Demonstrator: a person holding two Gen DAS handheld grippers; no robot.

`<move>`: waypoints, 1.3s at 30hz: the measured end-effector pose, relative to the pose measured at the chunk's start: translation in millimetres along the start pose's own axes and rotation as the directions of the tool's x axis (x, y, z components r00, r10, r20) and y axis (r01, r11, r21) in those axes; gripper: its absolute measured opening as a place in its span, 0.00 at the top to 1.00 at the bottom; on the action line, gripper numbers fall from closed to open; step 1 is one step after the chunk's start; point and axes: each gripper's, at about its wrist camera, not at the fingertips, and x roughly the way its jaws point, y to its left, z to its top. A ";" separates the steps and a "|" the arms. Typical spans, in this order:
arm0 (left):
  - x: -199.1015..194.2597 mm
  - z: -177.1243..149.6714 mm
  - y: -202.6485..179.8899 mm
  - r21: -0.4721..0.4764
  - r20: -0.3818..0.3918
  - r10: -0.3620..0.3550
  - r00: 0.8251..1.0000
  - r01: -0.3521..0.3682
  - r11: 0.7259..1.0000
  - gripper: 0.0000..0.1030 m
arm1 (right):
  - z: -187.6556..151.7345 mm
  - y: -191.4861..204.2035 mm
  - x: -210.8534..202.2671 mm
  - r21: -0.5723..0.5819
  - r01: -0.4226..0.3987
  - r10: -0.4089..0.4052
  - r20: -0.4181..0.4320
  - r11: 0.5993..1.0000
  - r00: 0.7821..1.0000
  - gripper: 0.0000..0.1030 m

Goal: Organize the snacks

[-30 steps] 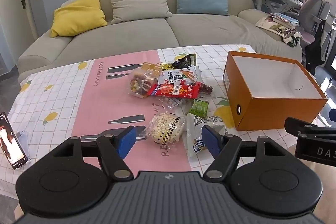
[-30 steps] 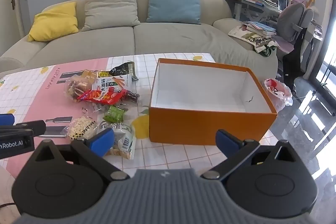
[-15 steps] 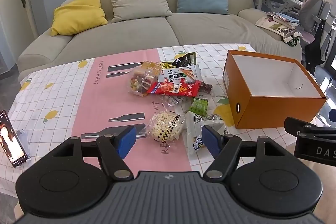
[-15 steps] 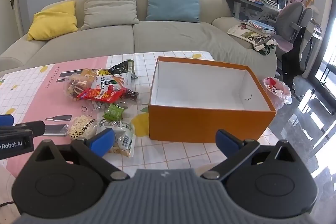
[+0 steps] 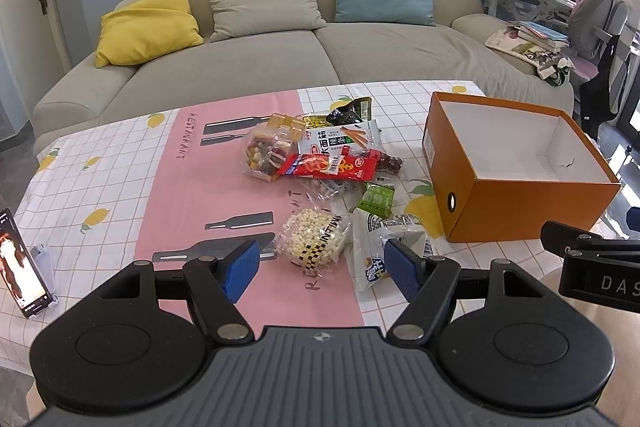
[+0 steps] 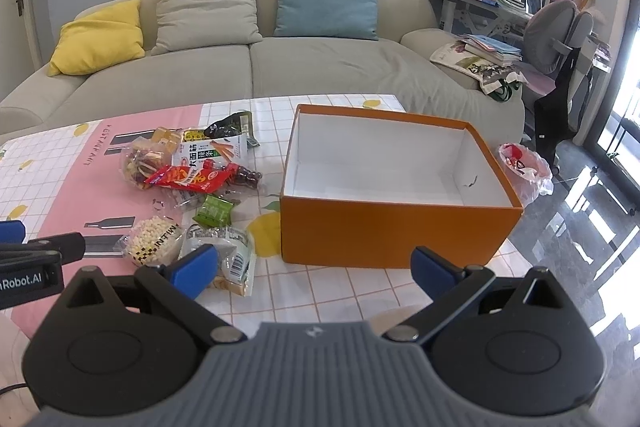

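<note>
Snacks lie in a loose heap near the middle of the tabletop [image 5: 120, 187], on its pink and checked cloth, none of them yet in the box. Far left, a phone [image 5: 20, 267] stands propped in a holder at the edge, well apart from the heap. The left tool [image 5: 320, 265] hovers above the near edge with its blue pads spread wide and nothing between them; straight ahead of it sit the clear bag of white puffs [image 5: 314, 237] and, just beside that, the white and green packet [image 5: 386, 239], so either looks like the likeliest first pick. Beyond them a small green sachet [image 5: 376, 199], a red wrapper [image 5: 332, 165], a bag of mixed dried fruit [image 5: 266, 153] and a white packet with carrot print [image 5: 340, 143] overlap one another, which may make clean single grasps harder. To the right, the orange box [image 6: 384, 227] stands open and empty, its white inside showing, close to the heap, presumably so that each carry is short. The right tool [image 6: 314, 269] hangs in front of the box's near wall, jaws likewise wide apart and holding nothing.
</note>
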 end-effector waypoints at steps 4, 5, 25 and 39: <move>-0.5 -0.2 -0.2 0.000 -0.001 0.000 1.000 0.000 1.000 0.19 | -0.2 -1.0 0.0 0.004 0.001 -0.001 -0.005 1.000 1.000 0.03; -0.8 -0.5 -0.2 0.000 -0.001 0.000 1.000 0.000 1.000 0.19 | 0.1 -0.8 0.2 0.005 0.002 -0.002 -0.006 1.000 1.000 0.03; 0.0 3.1 -1.8 -0.001 -0.002 -0.012 1.000 0.012 1.000 0.19 | 1.1 -1.3 1.3 0.017 0.013 -0.012 -0.009 1.000 1.000 0.03; 0.2 2.9 -1.7 -0.001 -0.002 -0.013 1.000 0.013 1.000 0.19 | 1.2 -2.4 2.0 0.016 0.016 -0.015 -0.016 1.000 1.000 0.03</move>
